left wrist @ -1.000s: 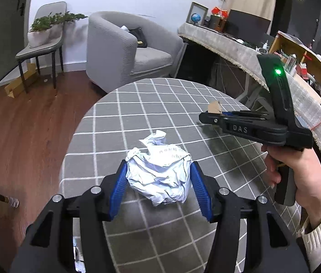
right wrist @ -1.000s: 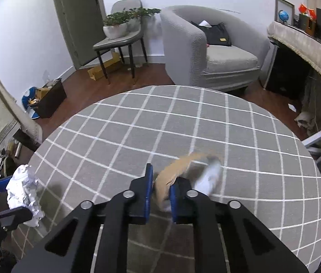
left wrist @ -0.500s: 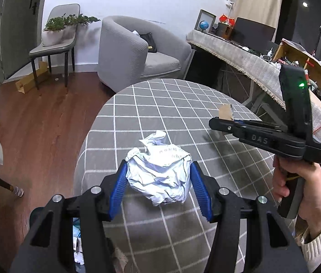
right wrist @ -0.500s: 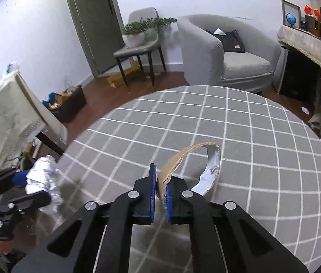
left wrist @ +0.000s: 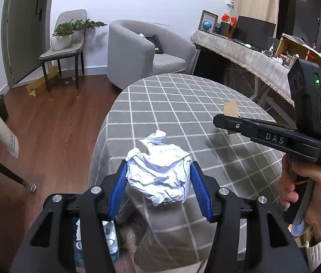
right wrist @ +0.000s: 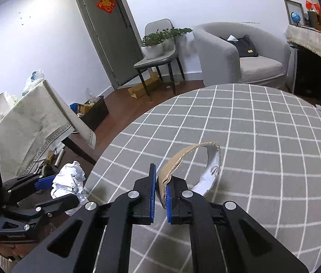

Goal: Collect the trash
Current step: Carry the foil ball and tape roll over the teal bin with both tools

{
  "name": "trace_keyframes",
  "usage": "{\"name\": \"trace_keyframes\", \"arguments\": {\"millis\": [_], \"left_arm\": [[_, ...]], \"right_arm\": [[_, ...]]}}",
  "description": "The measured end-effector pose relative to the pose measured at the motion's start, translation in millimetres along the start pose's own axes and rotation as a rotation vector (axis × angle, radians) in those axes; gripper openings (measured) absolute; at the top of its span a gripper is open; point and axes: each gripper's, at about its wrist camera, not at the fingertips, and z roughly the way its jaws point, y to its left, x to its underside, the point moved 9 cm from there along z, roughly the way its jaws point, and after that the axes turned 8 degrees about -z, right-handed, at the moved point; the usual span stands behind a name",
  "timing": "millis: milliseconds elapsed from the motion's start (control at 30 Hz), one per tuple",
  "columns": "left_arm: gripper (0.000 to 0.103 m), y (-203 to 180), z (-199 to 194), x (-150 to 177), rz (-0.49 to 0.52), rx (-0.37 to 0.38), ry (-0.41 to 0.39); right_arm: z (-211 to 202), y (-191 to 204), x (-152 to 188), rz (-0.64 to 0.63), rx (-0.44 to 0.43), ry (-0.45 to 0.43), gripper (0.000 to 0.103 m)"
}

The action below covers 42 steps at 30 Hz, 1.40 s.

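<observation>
My left gripper (left wrist: 158,182) is shut on a crumpled ball of white paper (left wrist: 159,177), its blue pads pressing both sides, held above the near left edge of the round grey checked table (left wrist: 178,104). In the right wrist view my right gripper (right wrist: 161,186) is shut on a curved strip of torn brown cardboard (right wrist: 183,157) with a white inner face, lifted over the table (right wrist: 263,136). The same view shows the left gripper (right wrist: 46,188) with its paper ball (right wrist: 69,182) at lower left, past the table's edge. From the left wrist view the right gripper (left wrist: 226,120) appears side-on, cardboard (left wrist: 230,108) sticking up.
A grey armchair (left wrist: 137,52) and a chair bearing a potted plant (left wrist: 69,41) stand beyond the table. A cloth-draped table (right wrist: 35,122) and a dark bin of rubbish (right wrist: 92,111) sit on the wooden floor at left. Something with bottles (left wrist: 105,234) lies below the left gripper.
Both grippers have drawn back toward the table's near left edge with their loads. The cardboard strip has come up off the table. The paper ball now hangs over the edge.
</observation>
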Motion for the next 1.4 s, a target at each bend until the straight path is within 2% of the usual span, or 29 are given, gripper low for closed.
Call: {"name": "trace_keyframes", "arguments": {"millis": [367, 933, 1233, 1400], "left_arm": [[0.057, 41, -24, 25, -0.013, -0.065, -0.003], [0.057, 118, -33, 42, -0.096, -0.139, 0.021], [0.057, 164, -16, 61, -0.169, -0.2, 0.091], [0.057, 188, 2, 85, -0.232, -0.193, 0.185]], "right_arm": [[-3, 52, 13, -0.036, -0.05, -0.003, 0.007], [34, 141, 9, -0.117, -0.16, 0.029, 0.007], [57, 183, 18, -0.167, -0.212, 0.081, 0.007], [75, 203, 25, -0.169, -0.232, 0.126, 0.007]]}}
